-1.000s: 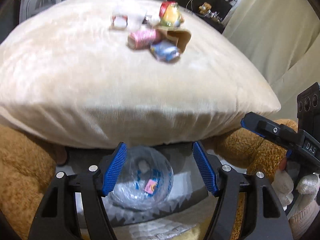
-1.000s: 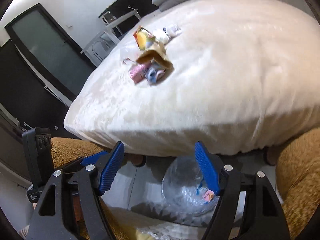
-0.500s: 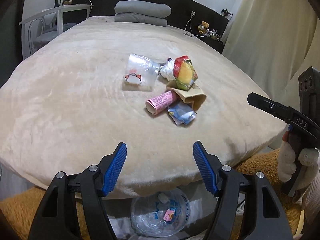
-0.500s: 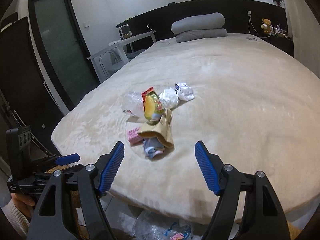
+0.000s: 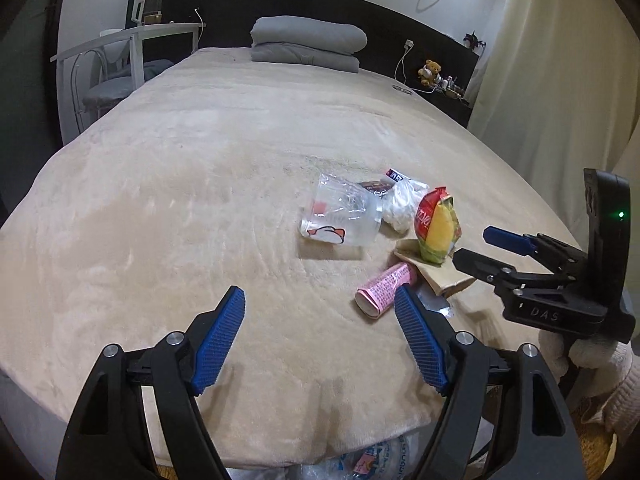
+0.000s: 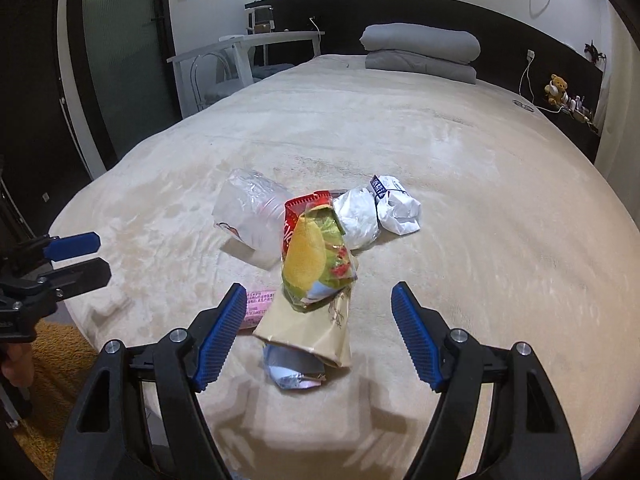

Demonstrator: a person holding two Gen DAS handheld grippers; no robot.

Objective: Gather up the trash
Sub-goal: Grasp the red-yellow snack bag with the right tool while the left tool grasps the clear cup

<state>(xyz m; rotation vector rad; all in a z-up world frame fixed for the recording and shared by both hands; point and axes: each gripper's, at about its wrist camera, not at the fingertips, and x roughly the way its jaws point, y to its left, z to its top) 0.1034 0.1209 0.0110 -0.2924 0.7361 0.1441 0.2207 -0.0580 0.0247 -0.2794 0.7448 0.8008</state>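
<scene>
A pile of trash lies on the beige bed: a clear plastic cup, a yellow-green chip bag, a pink wrapper roll, a tan paper bag, a blue-silver wrapper and crumpled white paper. My left gripper is open and empty, left of the pile. My right gripper is open, its jaws either side of the tan bag and chip bag, just above them. It also shows in the left wrist view.
A clear plastic bag with trash sits on the floor below the bed's near edge. Folded grey bedding lies at the headboard. A white desk and chair stand left of the bed. A curtain hangs on the right.
Both grippers have risen from the floor bag and moved forward over the bed toward the trash pile. The right gripper now hangs over the chip bag. Both stayed open.
</scene>
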